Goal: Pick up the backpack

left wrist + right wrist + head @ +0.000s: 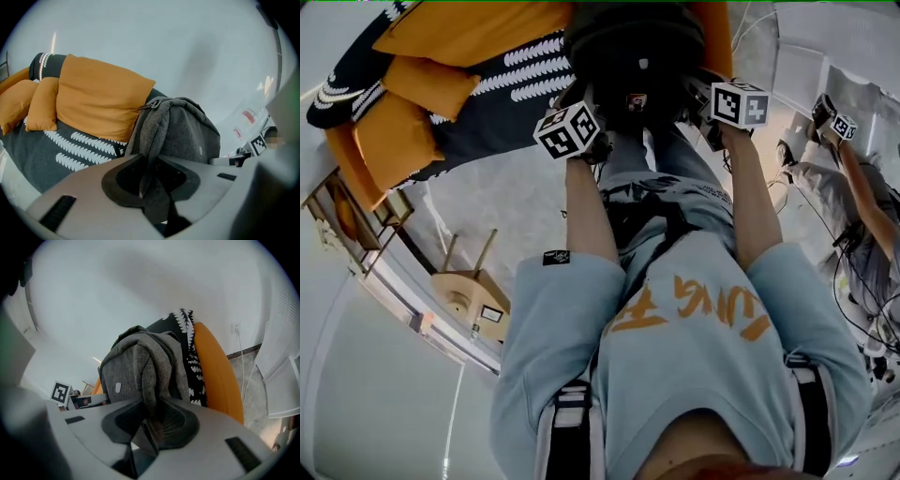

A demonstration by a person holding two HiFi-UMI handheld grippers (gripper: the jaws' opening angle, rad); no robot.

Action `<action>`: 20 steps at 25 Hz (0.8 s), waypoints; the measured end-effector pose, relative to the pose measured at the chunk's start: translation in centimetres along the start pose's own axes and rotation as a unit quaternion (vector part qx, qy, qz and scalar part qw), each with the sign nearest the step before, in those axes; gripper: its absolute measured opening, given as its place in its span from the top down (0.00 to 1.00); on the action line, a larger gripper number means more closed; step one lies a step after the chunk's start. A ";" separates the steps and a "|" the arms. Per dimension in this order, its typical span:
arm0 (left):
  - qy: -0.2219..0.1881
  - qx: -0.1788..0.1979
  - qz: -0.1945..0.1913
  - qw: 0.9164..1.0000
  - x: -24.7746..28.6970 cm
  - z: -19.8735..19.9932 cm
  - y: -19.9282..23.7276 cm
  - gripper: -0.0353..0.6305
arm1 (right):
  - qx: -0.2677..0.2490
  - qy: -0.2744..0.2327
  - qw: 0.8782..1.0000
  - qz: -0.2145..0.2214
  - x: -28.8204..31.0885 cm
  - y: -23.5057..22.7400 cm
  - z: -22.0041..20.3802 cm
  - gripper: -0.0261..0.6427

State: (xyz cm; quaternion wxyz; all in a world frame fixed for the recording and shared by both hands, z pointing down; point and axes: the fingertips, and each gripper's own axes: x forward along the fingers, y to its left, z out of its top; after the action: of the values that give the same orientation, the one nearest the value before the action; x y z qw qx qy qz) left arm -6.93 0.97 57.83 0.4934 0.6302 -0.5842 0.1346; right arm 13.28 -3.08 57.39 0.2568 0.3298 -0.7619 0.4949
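My left gripper [149, 183] is pinching a grey strap [152, 154] of the backpack [187, 131], and my right gripper [152, 425] is pressed together on a fold of the same grey fabric at its other side. The backpack is between my two tongs, straight in front of me. It is beside the big orange cushion [101, 101] and near the dark cover [33, 154] with the white pattern.

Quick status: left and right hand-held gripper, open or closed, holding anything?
Left hand-held gripper: closed on the backpack, gripping its grey fabric.
Right hand-held gripper: closed on the backpack too.
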 end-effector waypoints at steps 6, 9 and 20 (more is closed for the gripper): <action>-0.050 0.001 -0.002 0.999 -4.4 1.2 -1.7 0.80 | -0.047 -0.035 0.998 0.022 -3.4 3.3 1.5 0.81; -0.089 0.011 -0.007 0.996 -5.8 3.9 -3.5 0.81 | -0.080 -0.061 0.994 0.036 -5.2 4.6 4.6 0.81; -0.244 0.065 -0.027 0.967 -13.1 16.0 -9.4 0.81 | -0.196 -0.175 0.961 0.081 -12.4 12.7 16.6 0.81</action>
State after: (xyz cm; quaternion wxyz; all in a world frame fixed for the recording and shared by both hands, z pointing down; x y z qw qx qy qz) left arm -8.92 -5.21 36.04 0.2975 0.6901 -0.6598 0.0013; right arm 10.70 -11.66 34.78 0.1378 0.2915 -0.9012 0.2897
